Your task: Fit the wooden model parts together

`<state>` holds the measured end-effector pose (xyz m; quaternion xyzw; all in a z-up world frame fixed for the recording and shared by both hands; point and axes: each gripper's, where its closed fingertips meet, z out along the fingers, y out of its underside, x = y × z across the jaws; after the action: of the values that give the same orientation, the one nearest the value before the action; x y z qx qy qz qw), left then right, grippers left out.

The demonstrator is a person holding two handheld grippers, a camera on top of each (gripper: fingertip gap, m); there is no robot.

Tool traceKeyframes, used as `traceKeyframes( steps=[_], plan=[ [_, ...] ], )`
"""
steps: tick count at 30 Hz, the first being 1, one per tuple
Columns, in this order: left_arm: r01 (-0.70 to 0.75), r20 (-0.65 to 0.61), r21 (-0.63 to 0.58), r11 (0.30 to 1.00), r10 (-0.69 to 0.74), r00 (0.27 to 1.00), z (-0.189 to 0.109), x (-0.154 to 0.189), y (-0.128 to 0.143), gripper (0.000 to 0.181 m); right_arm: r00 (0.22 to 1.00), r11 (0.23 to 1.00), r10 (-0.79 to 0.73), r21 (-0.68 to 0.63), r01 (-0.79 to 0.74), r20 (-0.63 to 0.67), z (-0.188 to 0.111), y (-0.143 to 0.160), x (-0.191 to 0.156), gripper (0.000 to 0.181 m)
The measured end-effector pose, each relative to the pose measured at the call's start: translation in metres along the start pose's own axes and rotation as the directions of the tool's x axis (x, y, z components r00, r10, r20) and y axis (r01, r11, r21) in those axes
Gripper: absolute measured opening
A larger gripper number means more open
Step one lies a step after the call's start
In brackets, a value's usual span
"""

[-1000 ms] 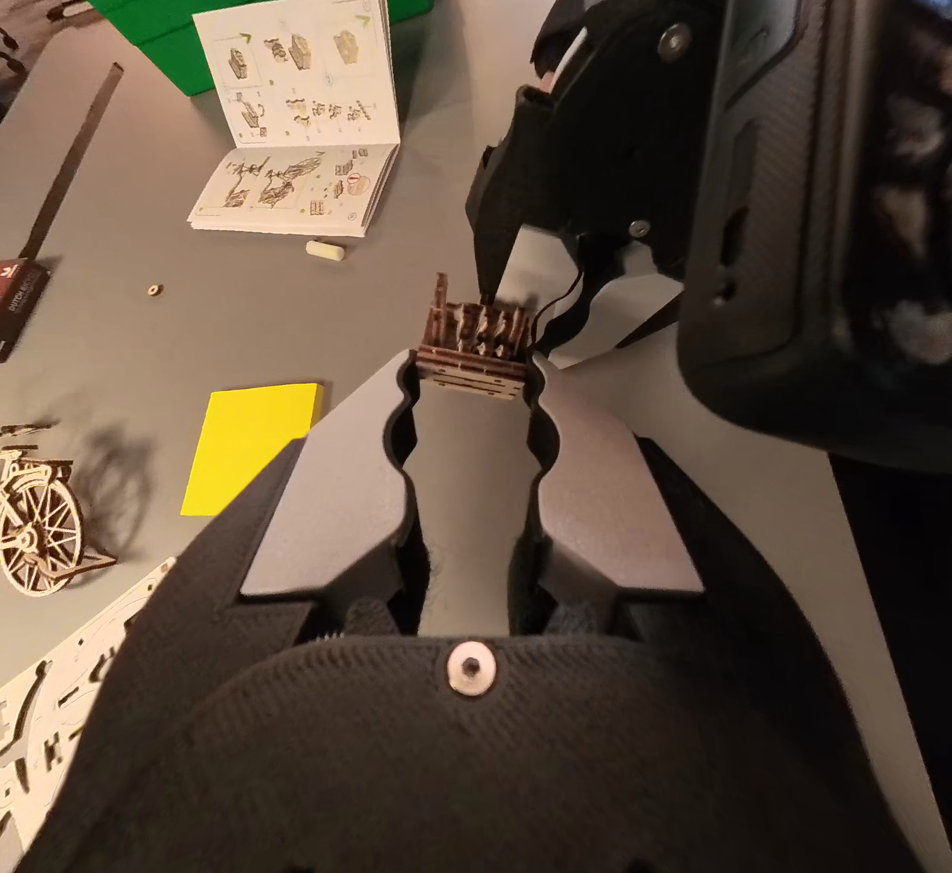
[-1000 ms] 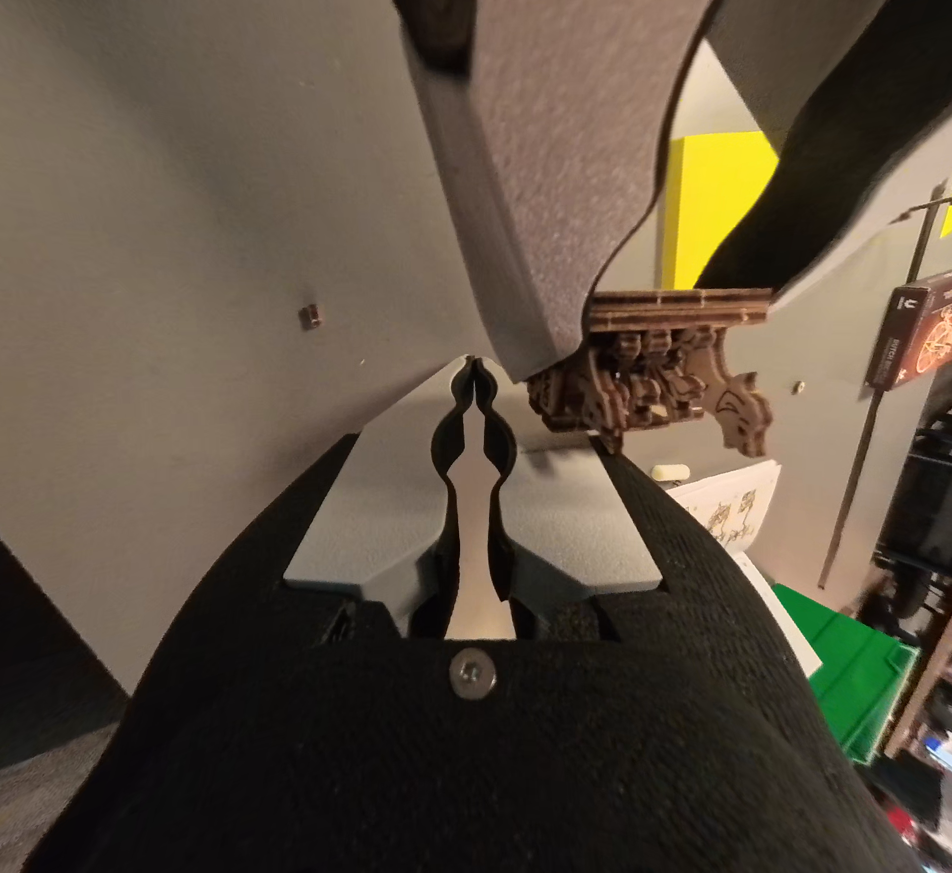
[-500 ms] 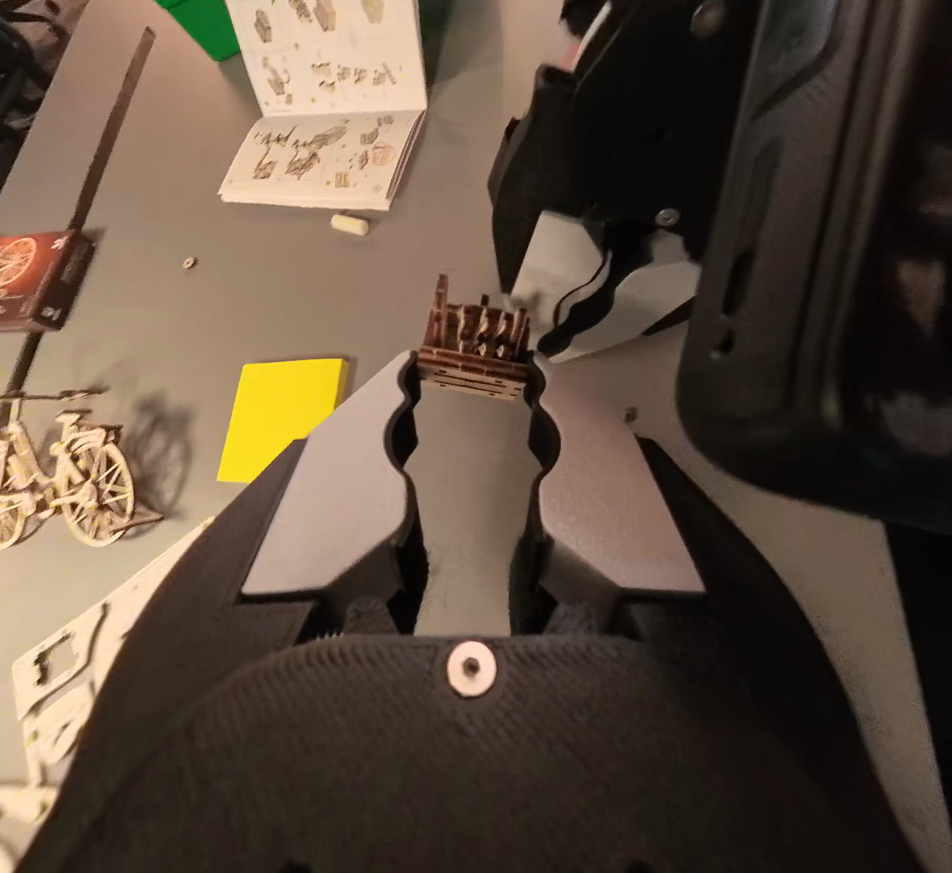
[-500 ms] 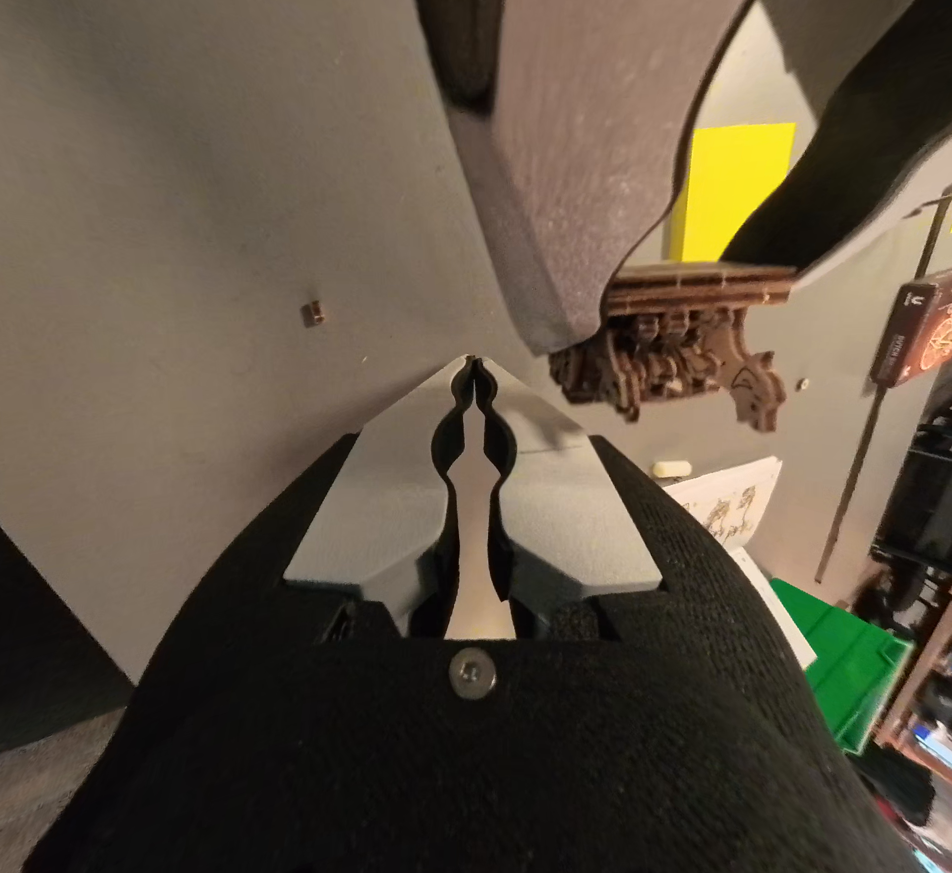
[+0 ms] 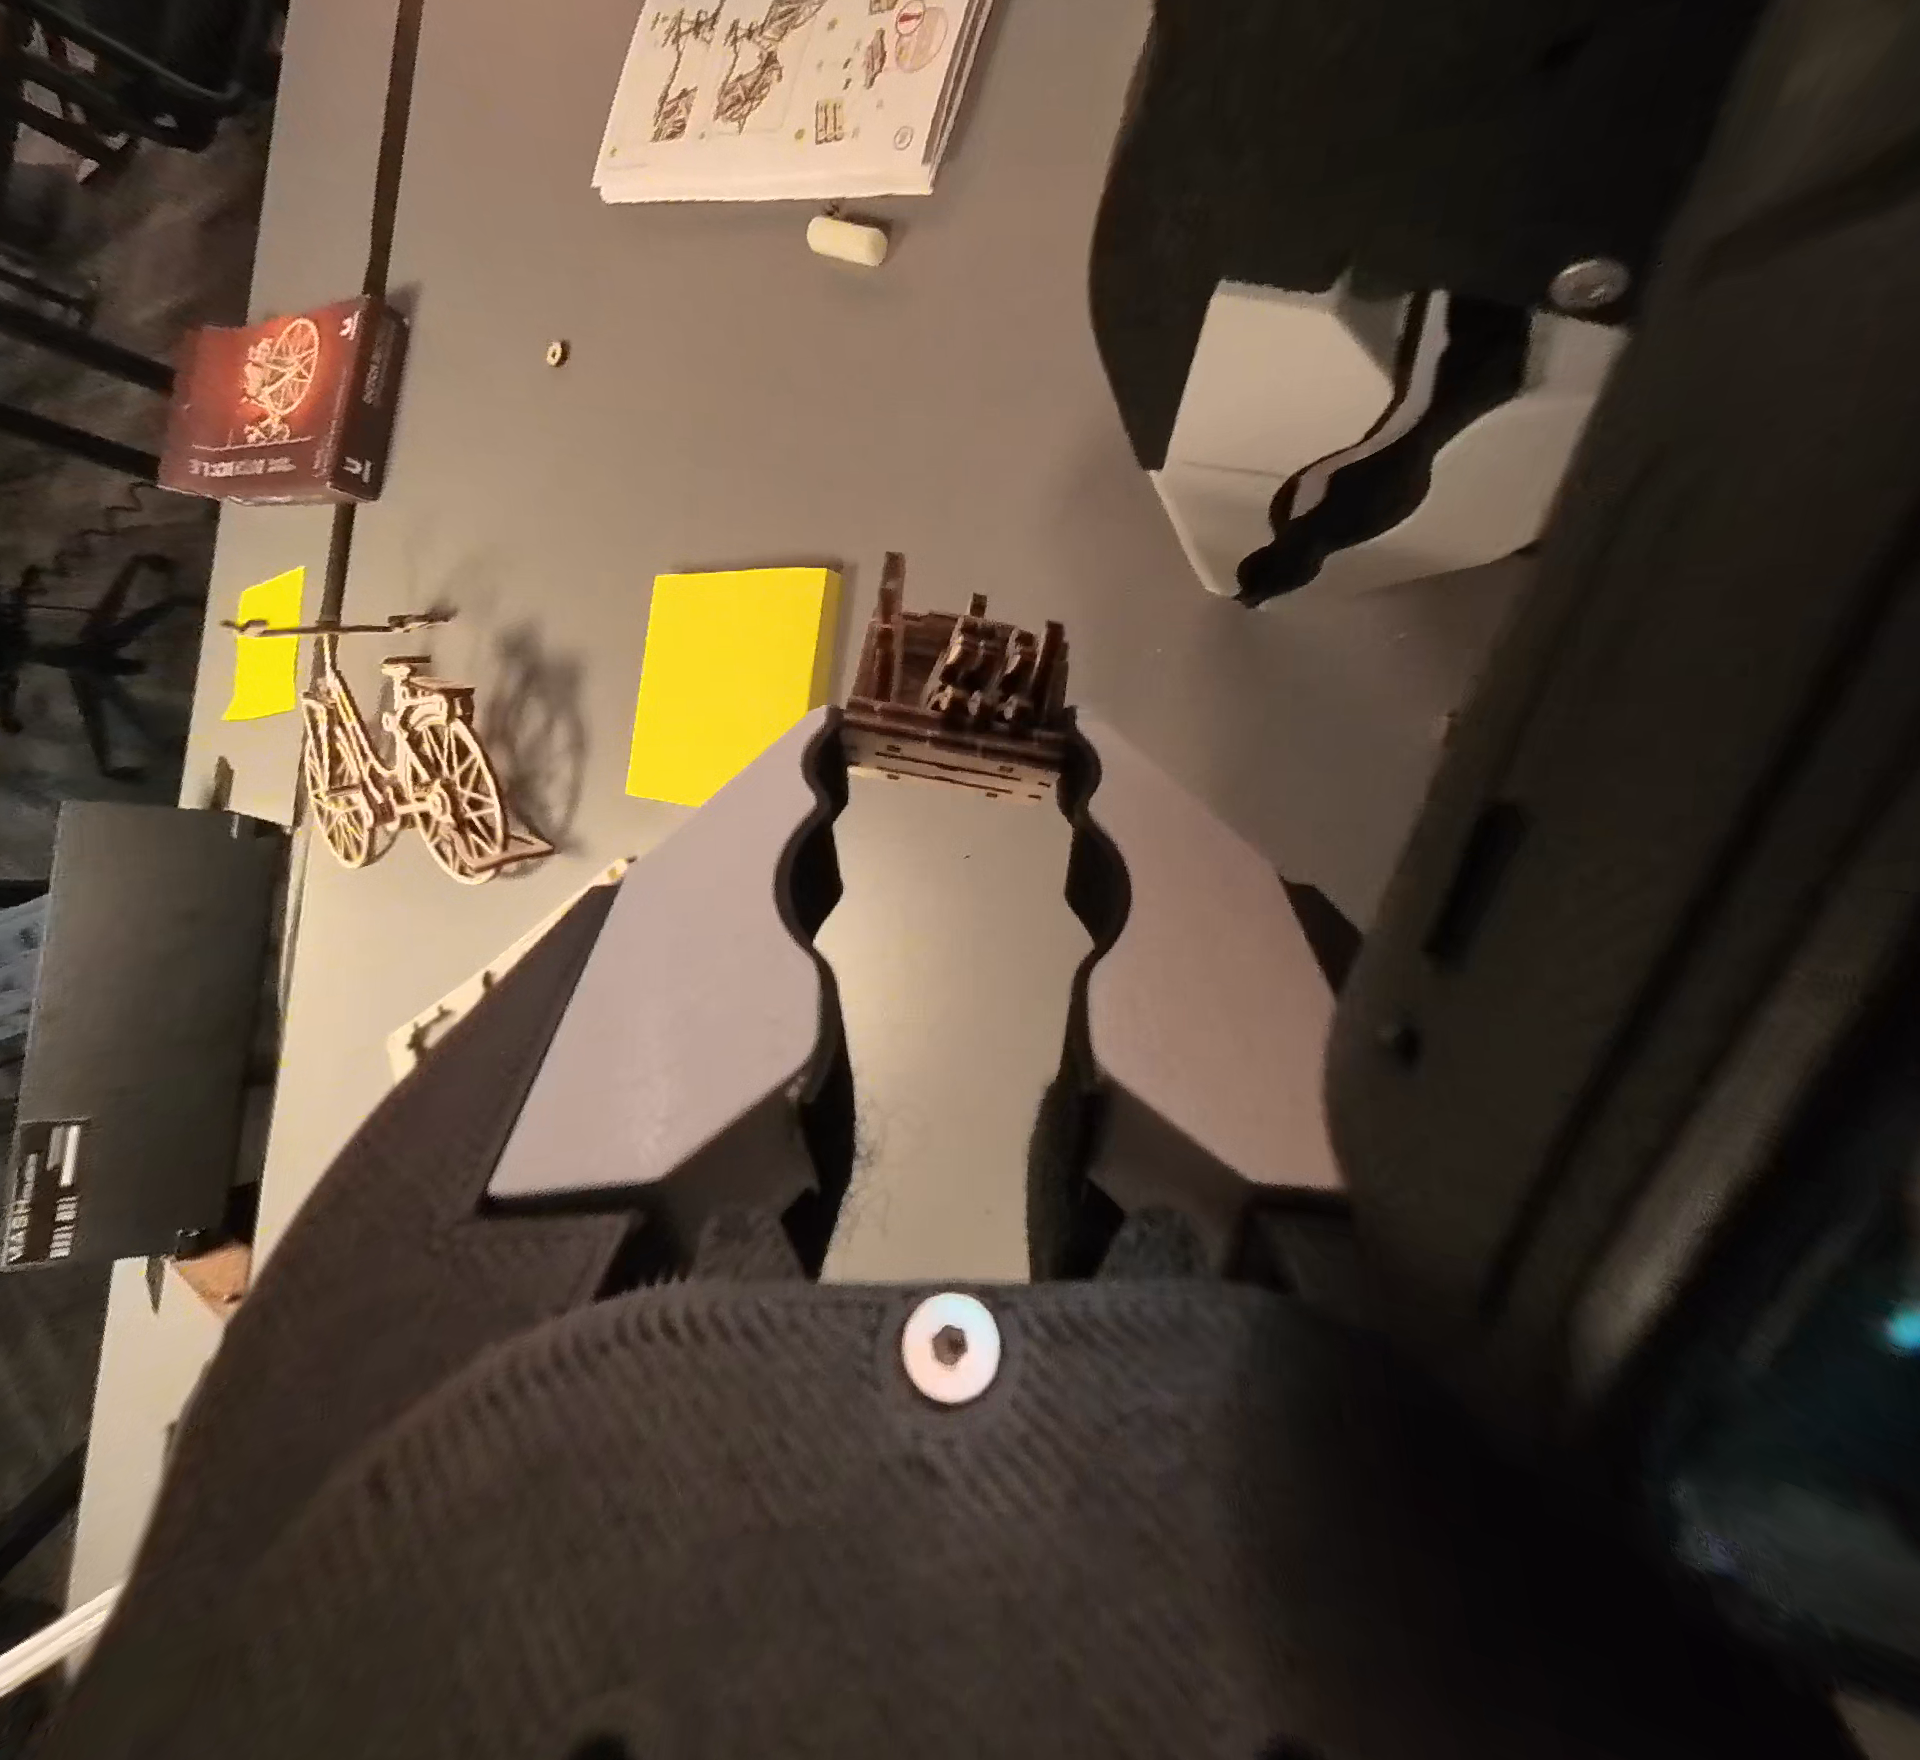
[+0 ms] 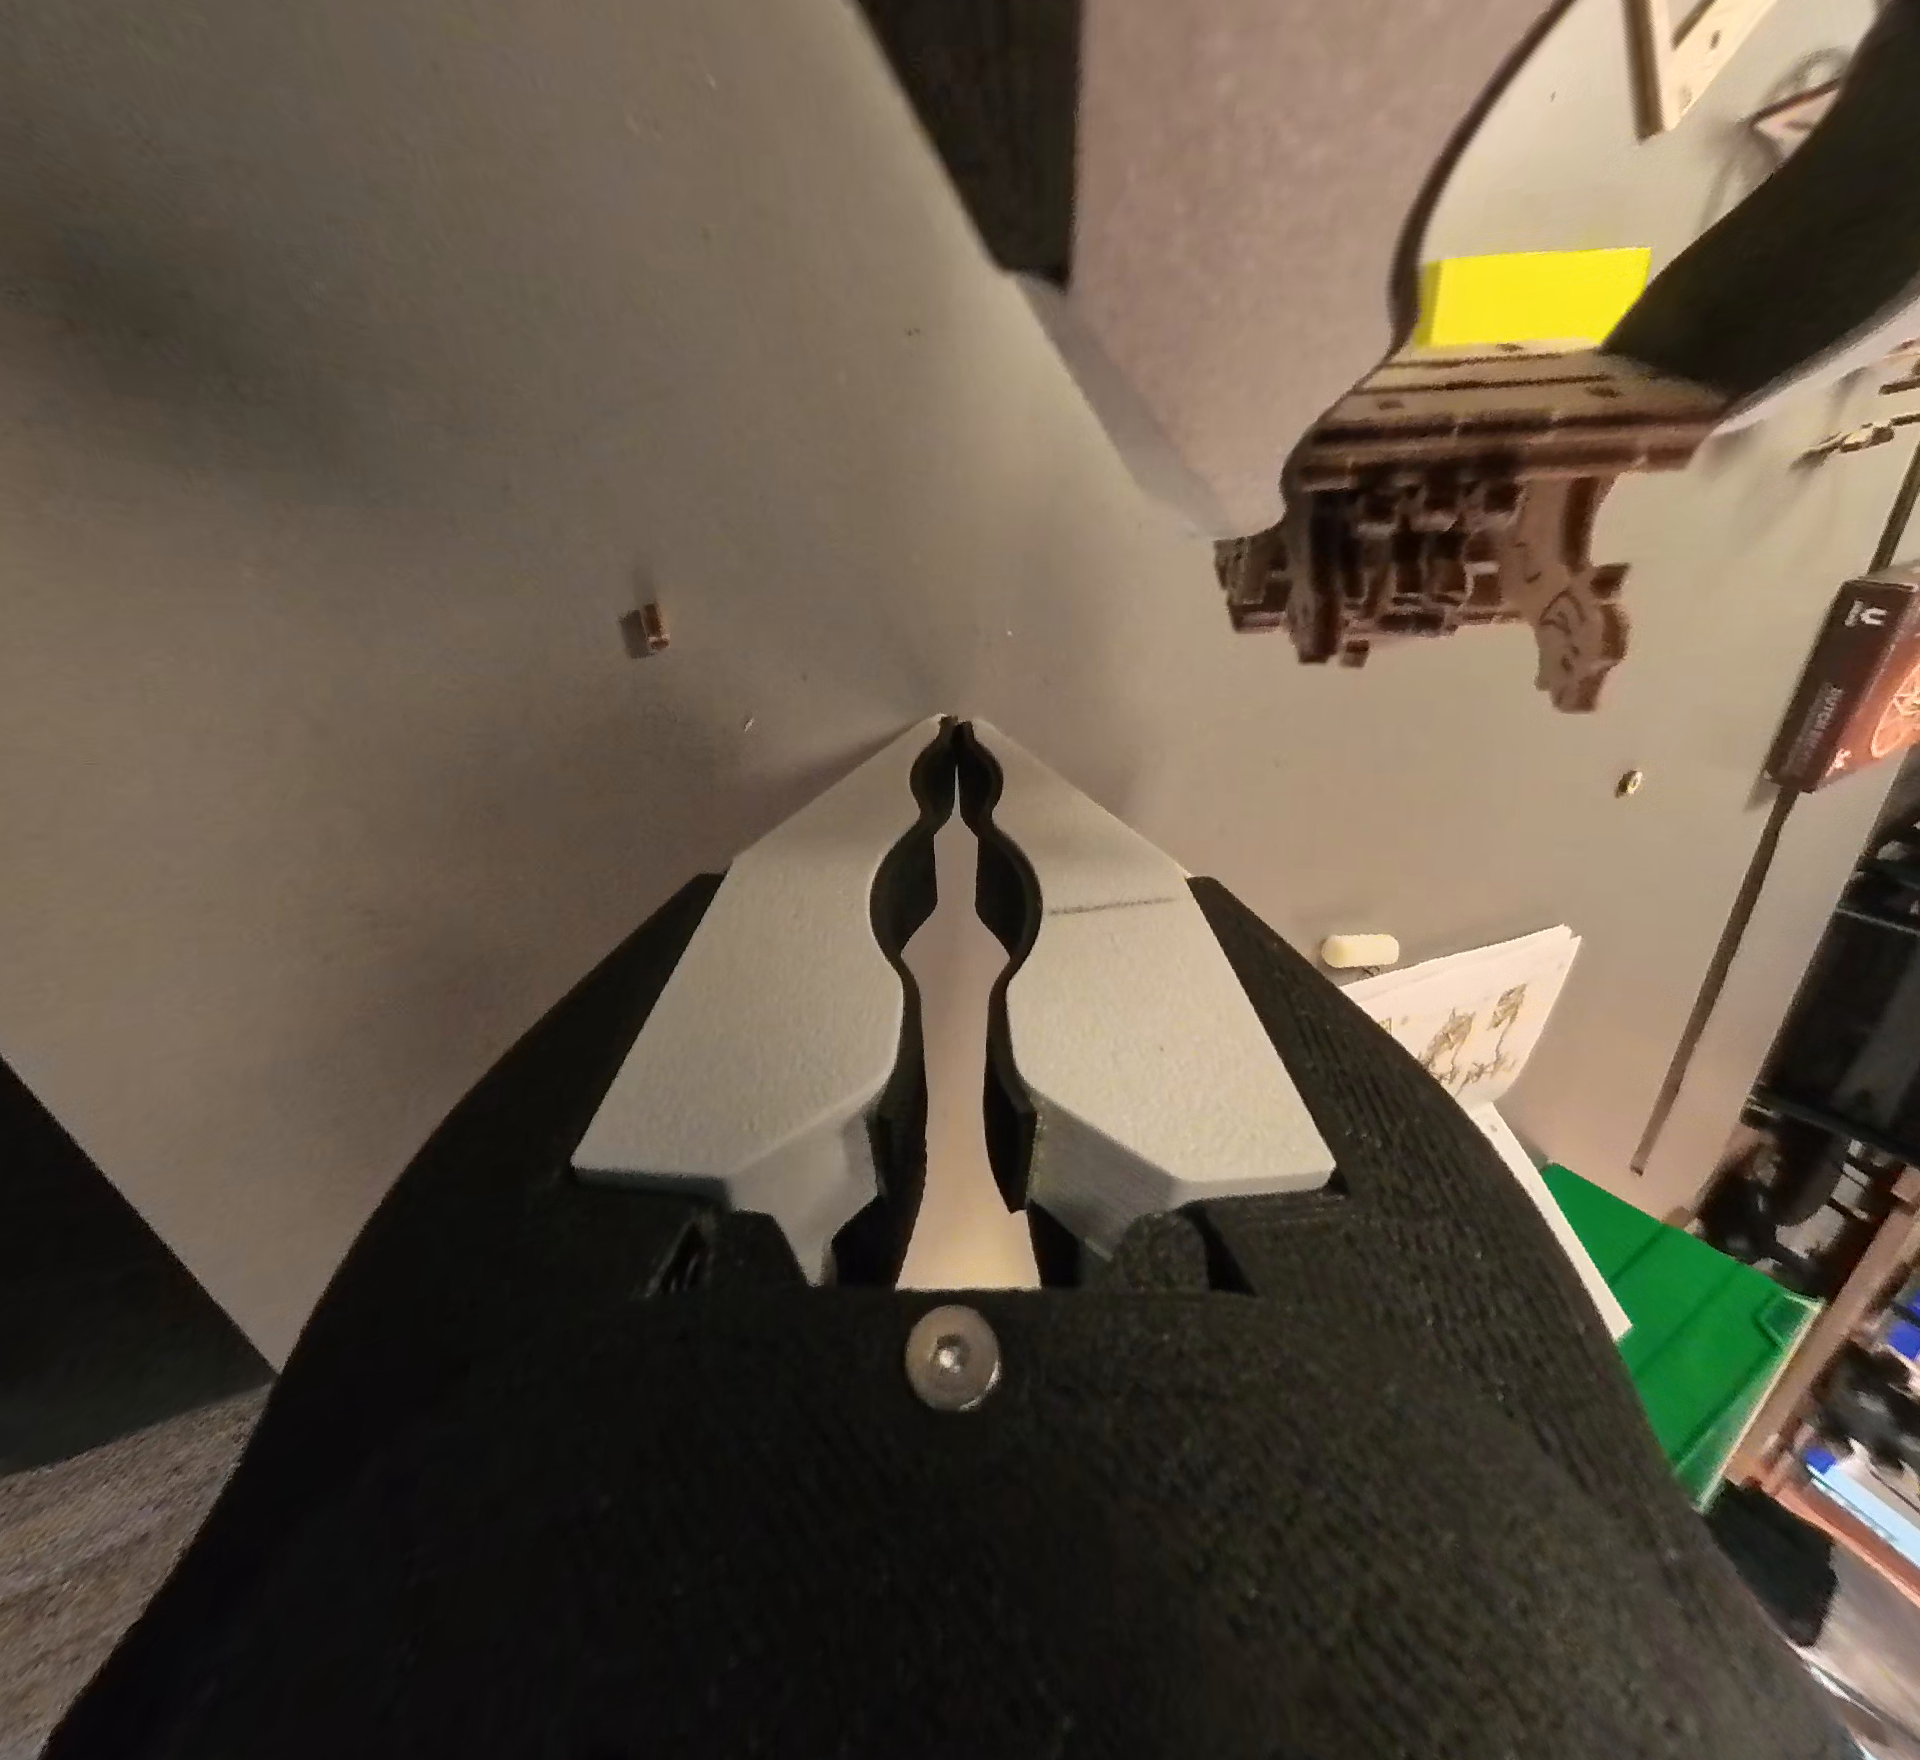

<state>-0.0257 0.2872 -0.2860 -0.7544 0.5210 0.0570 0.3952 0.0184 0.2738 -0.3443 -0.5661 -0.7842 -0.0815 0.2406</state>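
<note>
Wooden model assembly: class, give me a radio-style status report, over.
Left tongs shut on dark wooden model assembly, held above grey table. Right tongs shut, empty, apart from assembly. Nothing between them.

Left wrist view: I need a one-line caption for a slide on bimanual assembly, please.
Left gripper clamps a dark wooden subassembly above the grey table; shut right gripper nearby.

My left claw (image 5: 956, 754): two pale grey fingers (image 5: 686, 993) with wavy black inner edges, seated in a black ribbed housing with one silver hex screw (image 5: 951, 1347) at centre. My right claw (image 6: 954, 725): same grey fingers, black scalloped lining, textured black body, matching silver screw (image 6: 953, 1357).
</note>
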Motion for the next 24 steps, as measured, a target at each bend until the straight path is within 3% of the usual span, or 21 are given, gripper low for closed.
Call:
traceKeyframes(
  steps=[9, 15, 24],
  plan=[
    [-0.010, -0.032, 0.013, 1.000, 0.011, 0.999, 0.001, 0.005, -0.001, 0.039, 1.000, 1.000, -0.001, -0.001, 0.001, 0.002, 0.000, 0.000, 0.000, 0.000],
    [-0.138, -0.009, 0.086, 0.987, 0.140, 0.990, -0.003, -0.003, -0.007, 0.040, 1.000, 1.000, -0.004, -0.006, 0.003, -0.004, -0.002, 0.001, 0.001, 0.000],
    [-0.380, 0.041, 0.230, 0.896, 0.382, 0.923, -0.020, -0.001, -0.020, 0.039, 1.000, 1.000, -0.017, -0.019, 0.016, -0.022, -0.006, 0.006, 0.010, 0.000]
  ],
)
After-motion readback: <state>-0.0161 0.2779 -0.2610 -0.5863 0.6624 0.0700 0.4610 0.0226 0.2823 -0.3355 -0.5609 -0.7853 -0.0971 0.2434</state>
